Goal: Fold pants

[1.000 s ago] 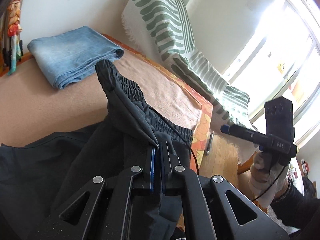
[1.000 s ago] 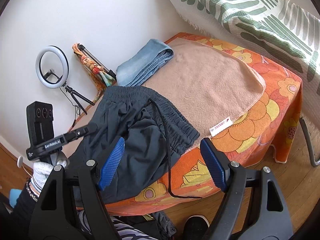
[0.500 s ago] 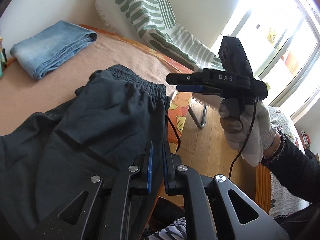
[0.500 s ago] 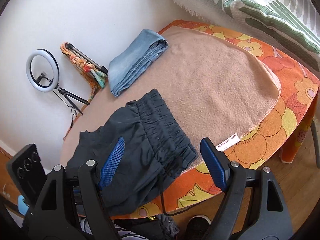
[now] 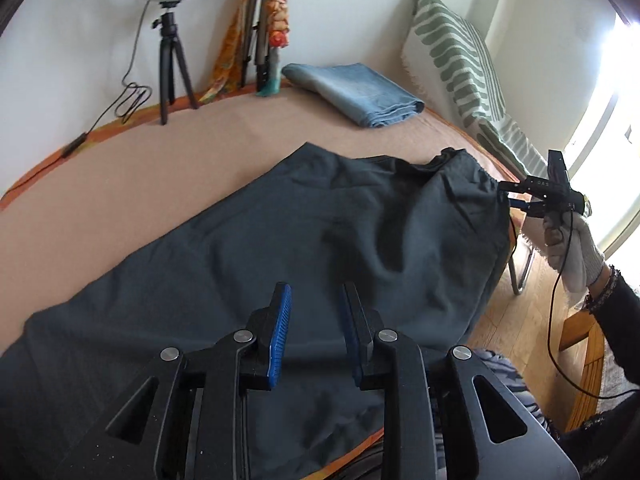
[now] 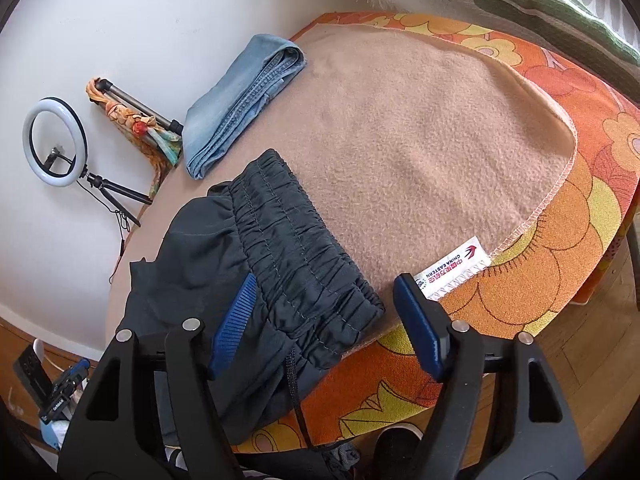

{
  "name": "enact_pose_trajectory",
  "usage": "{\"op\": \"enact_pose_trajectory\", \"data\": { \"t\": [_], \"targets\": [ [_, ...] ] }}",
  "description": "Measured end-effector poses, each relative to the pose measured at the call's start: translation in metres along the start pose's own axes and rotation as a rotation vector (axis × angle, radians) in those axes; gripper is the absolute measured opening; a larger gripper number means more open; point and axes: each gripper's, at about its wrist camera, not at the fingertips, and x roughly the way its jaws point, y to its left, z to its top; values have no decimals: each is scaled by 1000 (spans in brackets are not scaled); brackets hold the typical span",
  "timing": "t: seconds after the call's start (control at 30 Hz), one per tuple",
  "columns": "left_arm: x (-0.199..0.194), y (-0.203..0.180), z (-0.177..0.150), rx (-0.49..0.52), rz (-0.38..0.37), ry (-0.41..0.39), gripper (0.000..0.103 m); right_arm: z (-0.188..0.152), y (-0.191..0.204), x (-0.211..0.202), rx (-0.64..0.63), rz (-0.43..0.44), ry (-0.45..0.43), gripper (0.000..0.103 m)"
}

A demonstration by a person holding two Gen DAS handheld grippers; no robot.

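Currently the dark pants [image 5: 320, 216] lie spread across the tan blanket [image 6: 420, 128] on the table, waistband end near the table's corner edge, drawstring [image 6: 294, 384] hanging over the orange floral cloth [image 6: 560, 248]. Left gripper [image 5: 314, 316]: jaws have just been opening, now a narrow gap, nothing clamped (fabric lies below the blue pads, not pinched). Right gripper [image 6: 326, 312]: jaws have just been closing, now partway in, straddling the elastic waistband [image 6: 296, 248]; pads [image 6: 420, 332] not pressing on the cloth. Right hand [image 5: 568, 248] wears a white glove. Folded jeans [image 5: 356, 90] sit at the far side near the wall, well apart from the pants. Ring light on tripod [image 6: 54, 142] stands by the wall.
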Motion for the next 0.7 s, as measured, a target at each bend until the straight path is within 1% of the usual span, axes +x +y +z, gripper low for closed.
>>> {"op": "enact_pose_trajectory", "data": {
  "t": [0.03,0.1,0.17,0.2,0.27,0.3,0.37,0.43,0.57,0.6,0.63,0.67,0.7],
  "targets": [
    [-2,9,-12,-23,18,16,29,-1,0,1,3,4,9,59],
    [-8,25,-38,-58,48,40,33,-3,3,1,-10,-27,-2,52],
    [-10,34,-57,-87,64,60,34,-5,5,0,-20,-53,-15,38],
    [-11,39,-64,-100,66,63,34,-6,6,-2,-15,-54,-21,34],
    [-15,47,-76,-126,76,67,34,-6,8,-15,1,-26,-33,19],
    [-16,49,-79,-135,80,66,34,-8,11,-26,2,-2,-47,18],
    [-17,51,-83,-140,85,63,34,-12,17,-51,-24,-7,-96,17],
    [-17,49,-84,-123,96,70,34,-20,18,-63,-47,-20,-106,18],
    [-19,44,-88,-62,97,88,34,-28,22,-48,-158,-149,-1,34],
    [-19,39,-88,-37,94,91,37,-29,25,-50,-181,-174,-12,35],
    [-20,34,-89,-4,94,93,41,-29,30,-55,-207,-188,-34,40],
    [-21,29,-90,34,100,95,43,-30,37,-61,-237,-201,-56,49],
    [-19,23,-91,72,101,103,44,-30,45,-67,-271,-200,-77,50]
  ]
}}
